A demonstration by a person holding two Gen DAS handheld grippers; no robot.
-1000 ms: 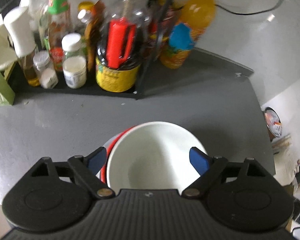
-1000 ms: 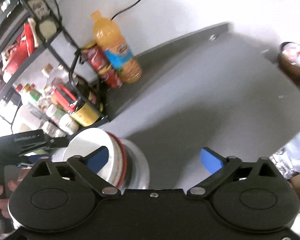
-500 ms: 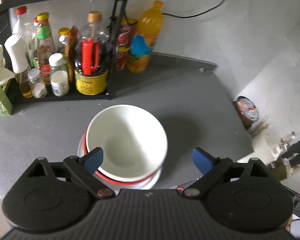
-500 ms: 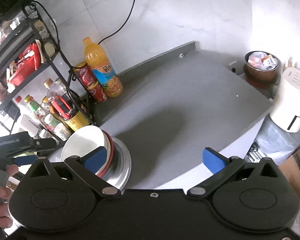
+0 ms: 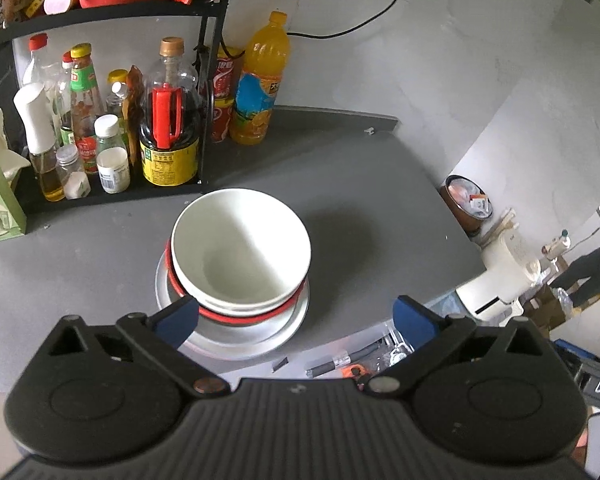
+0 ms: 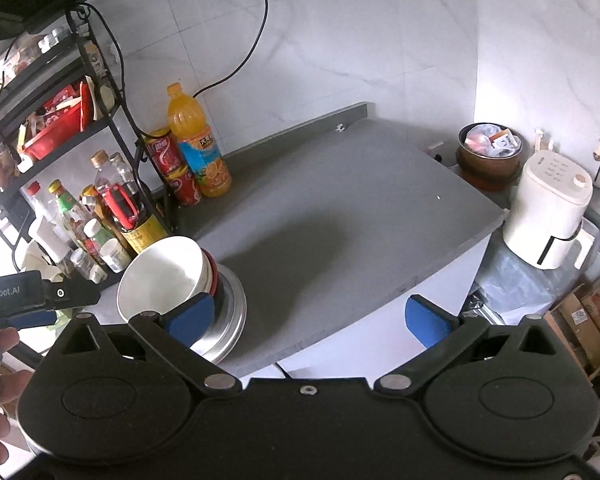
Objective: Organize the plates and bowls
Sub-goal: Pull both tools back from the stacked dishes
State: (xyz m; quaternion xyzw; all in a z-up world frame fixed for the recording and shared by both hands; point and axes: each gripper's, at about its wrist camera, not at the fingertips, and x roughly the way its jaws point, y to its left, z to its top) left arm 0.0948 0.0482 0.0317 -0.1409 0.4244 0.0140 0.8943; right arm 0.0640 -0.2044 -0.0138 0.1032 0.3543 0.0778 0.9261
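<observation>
Left wrist view: the left gripper (image 5: 296,318) is held wide apart and empty above a white ceramic bowl (image 5: 241,255), nested in a red-rimmed bowl (image 5: 256,317) on a round metal plate (image 5: 244,340), on the grey countertop (image 5: 360,200).

Right wrist view: the right gripper (image 6: 308,318) is spread wide, gripping nothing; the stack is seen left of it.
</observation>
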